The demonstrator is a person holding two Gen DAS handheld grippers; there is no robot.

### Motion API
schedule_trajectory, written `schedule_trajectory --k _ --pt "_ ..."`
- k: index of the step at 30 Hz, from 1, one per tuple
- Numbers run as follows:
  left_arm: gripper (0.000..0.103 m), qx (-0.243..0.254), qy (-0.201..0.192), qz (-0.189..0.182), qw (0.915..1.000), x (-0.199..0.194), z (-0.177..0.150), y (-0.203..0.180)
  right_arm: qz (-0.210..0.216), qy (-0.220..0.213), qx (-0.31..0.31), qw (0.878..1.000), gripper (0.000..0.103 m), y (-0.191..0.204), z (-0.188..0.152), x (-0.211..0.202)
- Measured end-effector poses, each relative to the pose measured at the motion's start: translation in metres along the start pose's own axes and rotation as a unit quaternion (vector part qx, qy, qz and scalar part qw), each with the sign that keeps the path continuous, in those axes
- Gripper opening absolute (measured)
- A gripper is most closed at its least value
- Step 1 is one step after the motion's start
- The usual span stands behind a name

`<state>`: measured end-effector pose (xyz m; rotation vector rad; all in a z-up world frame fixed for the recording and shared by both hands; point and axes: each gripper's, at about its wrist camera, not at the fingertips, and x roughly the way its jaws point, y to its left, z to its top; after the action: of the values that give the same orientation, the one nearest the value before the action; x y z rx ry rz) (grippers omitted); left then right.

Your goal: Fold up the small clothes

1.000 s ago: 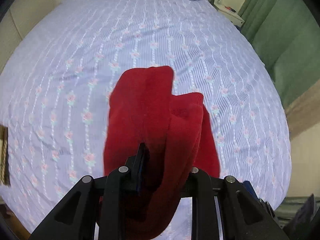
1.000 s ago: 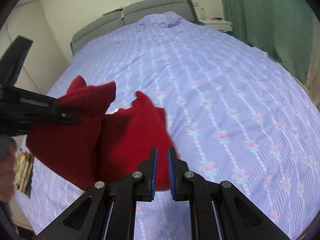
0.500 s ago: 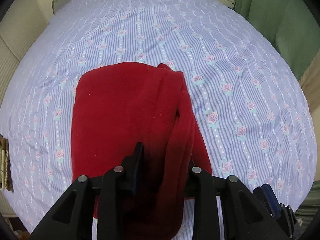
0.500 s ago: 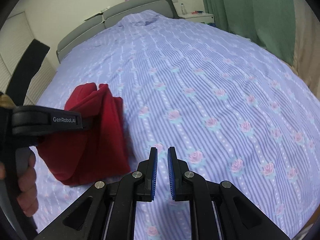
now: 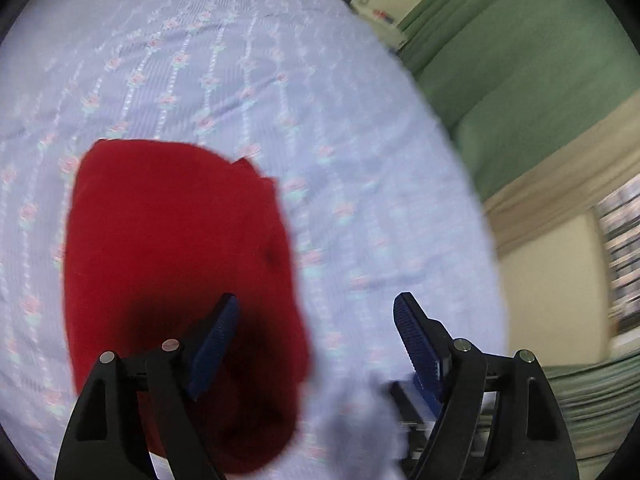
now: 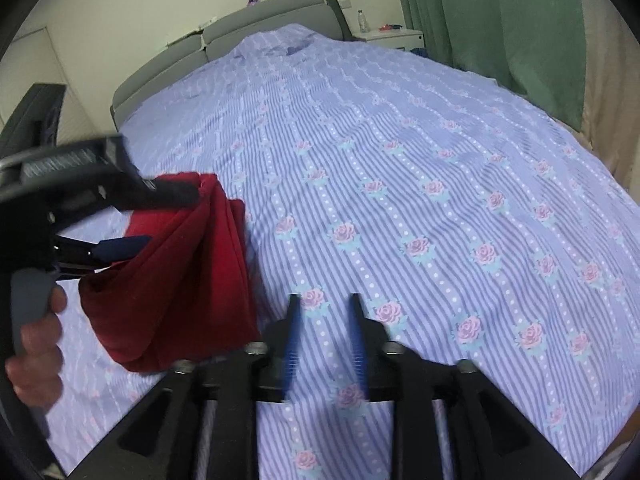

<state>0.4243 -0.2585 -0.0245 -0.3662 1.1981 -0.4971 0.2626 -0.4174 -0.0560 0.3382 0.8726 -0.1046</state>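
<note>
Releasing: left gripper (image 5: 316, 316) jaws just spread wide, dropped folded red cloth (image 5: 176, 264) near bed (image 6: 400, 160) edge; right gripper (image 6: 323, 338) partly opened, empty.

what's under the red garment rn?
The red garment lies on the striped floral bedspread; that fabric shows all around it. Whatever lies beneath the folded layers is covered.

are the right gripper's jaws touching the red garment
Apart. The right wrist view shows the right gripper open over bare bedspread, with the red garment off to its left.
</note>
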Motion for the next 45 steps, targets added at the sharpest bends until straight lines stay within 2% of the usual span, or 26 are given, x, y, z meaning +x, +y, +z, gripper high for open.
schedule_trajectory --k 2,4,6,9,11,13,15,17,22,27,28,30,35,39,42,45 --pt "0.08 0.015 0.001 -0.03 0.9994 -0.02 0.004 -0.007 0.003 -0.008 0.002 1.0 0.036 0.003 0.0 -0.008" --pt "0.08 0.043 -0.005 -0.038 0.9983 -0.043 0.007 -0.011 0.004 -0.01 0.002 1.0 0.037 0.008 0.001 -0.013" --pt "0.08 0.071 -0.021 -0.035 0.9967 -0.068 0.006 -0.005 0.0 -0.013 -0.004 1.0 0.045 0.017 0.002 -0.019" --pt "0.081 0.131 -0.07 0.0 0.9889 -0.111 -0.004 0.02 -0.003 -0.024 -0.033 0.999 0.049 0.039 0.001 -0.029" --pt "0.087 0.146 -0.107 0.04 0.9826 -0.133 -0.015 0.049 -0.002 -0.032 -0.059 0.998 0.05 0.061 -0.001 -0.036" --pt "0.087 0.149 -0.114 0.074 0.9795 -0.139 -0.027 0.076 0.003 -0.042 -0.076 0.996 0.056 0.079 -0.003 -0.041" --pt "0.087 0.15 -0.1 0.082 0.9802 -0.134 -0.042 0.099 0.007 -0.056 -0.086 0.995 0.07 0.095 -0.004 -0.046" --pt "0.087 0.157 -0.084 0.088 0.9801 -0.123 -0.057 0.114 0.001 -0.07 -0.1 0.993 0.073 0.115 -0.004 -0.051" --pt "0.086 0.156 -0.058 0.054 0.9846 -0.086 -0.09 0.133 0.0 -0.084 -0.142 0.986 0.073 0.153 -0.001 -0.057" --pt "0.086 0.142 -0.048 0.034 0.9881 -0.047 -0.105 0.139 0.037 -0.059 -0.163 0.984 0.072 0.178 0.014 -0.047" --pt "0.086 0.137 -0.047 0.033 0.989 -0.041 -0.105 0.141 0.041 -0.052 -0.167 0.984 0.071 0.182 0.017 -0.042" --pt "0.086 0.12 -0.048 0.028 0.9912 -0.031 -0.104 0.142 0.042 -0.038 -0.165 0.985 0.062 0.186 0.021 -0.03" --pt "0.084 0.084 -0.056 0.026 0.9946 -0.02 -0.098 0.152 0.051 0.015 -0.137 0.989 0.048 0.176 0.016 0.004" --pt "0.084 0.077 -0.053 0.043 0.9946 -0.009 -0.098 0.159 0.044 0.029 -0.138 0.989 0.048 0.158 0.0 0.016" --pt "0.084 0.064 -0.04 0.033 0.9966 -0.003 -0.097 0.166 0.065 0.042 -0.109 0.991 0.048 0.137 -0.007 0.022" --pt "0.085 0.081 -0.043 0.048 0.9946 -0.001 -0.096 0.162 0.085 0.056 -0.086 0.991 0.048 0.124 -0.009 0.03"
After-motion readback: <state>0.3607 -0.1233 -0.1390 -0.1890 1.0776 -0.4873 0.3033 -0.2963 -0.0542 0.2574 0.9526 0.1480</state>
